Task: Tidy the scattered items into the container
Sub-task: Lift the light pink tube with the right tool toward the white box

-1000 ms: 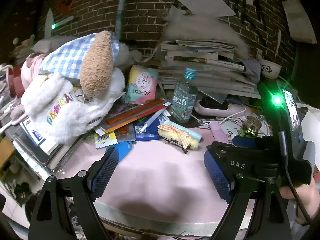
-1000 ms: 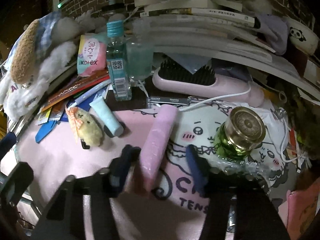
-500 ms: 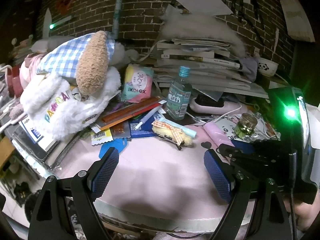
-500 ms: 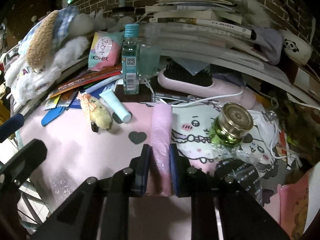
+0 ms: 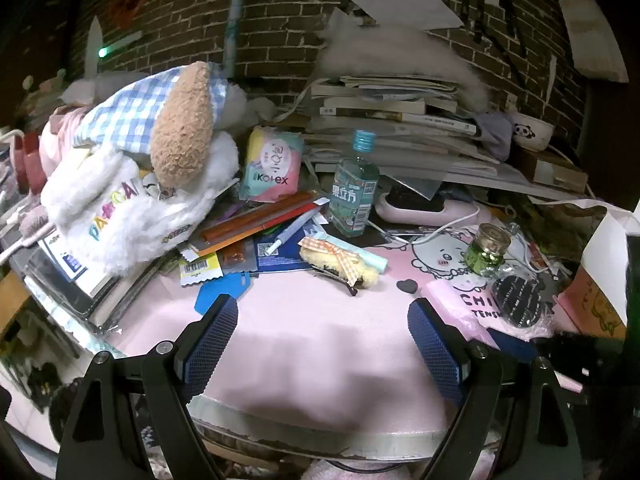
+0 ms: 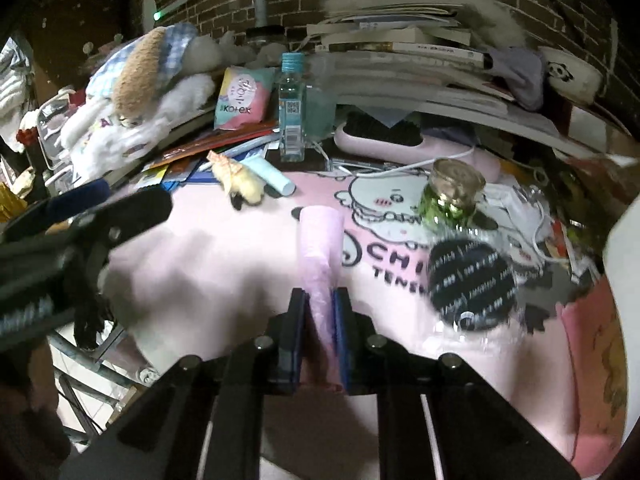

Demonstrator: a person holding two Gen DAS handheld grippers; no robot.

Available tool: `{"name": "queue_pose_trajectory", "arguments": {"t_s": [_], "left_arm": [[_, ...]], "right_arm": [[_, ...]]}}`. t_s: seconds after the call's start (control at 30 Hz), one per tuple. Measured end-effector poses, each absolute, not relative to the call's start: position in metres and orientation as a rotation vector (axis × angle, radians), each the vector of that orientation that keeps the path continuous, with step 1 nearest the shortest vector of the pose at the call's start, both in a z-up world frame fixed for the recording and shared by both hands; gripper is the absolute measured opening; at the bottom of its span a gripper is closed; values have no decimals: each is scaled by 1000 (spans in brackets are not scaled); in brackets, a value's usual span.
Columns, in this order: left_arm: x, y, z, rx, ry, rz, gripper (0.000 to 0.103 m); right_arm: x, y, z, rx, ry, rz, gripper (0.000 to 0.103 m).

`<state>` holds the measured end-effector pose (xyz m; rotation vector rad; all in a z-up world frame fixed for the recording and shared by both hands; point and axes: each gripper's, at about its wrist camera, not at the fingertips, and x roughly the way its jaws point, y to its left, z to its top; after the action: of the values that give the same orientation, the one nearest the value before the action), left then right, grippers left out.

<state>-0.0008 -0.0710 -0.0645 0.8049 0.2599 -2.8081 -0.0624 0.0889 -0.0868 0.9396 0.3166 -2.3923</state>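
Two blue pads of the right gripper (image 6: 321, 308) squeeze the soft pink plastic pack (image 6: 320, 248), just left of the green glass jar (image 6: 452, 196). Lift it slowly and keep the squeeze gentle, since it looks floppy. The left gripper (image 5: 322, 344) hangs wide open with nothing in it, over the pink bench (image 5: 312, 356).

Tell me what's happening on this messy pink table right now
A person with a handheld gripper in each hand is tidying a cluttered pink table. The right gripper is shut on a soft pink packet, gripping it at its near end. The left gripper hangs open over a bare patch of the table, holding nothing. A clear bottle, a green jar, a fluffy yellow hair clip and other bits lie scattered. No container is clearly identifiable in view.
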Motion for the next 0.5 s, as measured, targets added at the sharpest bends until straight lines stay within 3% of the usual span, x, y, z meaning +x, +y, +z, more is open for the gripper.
{"name": "queue_pose_trajectory", "arguments": {"t_s": [0.33, 0.43, 0.5], "left_arm": [[-2, -73, -65, 811, 262, -2803, 85], [-4, -73, -66, 817, 262, -2806, 85], [-5, -73, -66, 818, 263, -2811, 85]], "right_arm": [[-53, 91, -96, 827, 332, -2449, 14], [-56, 94, -97, 811, 307, -2454, 22], [-53, 95, -99, 778, 308, -2458, 22]]}}
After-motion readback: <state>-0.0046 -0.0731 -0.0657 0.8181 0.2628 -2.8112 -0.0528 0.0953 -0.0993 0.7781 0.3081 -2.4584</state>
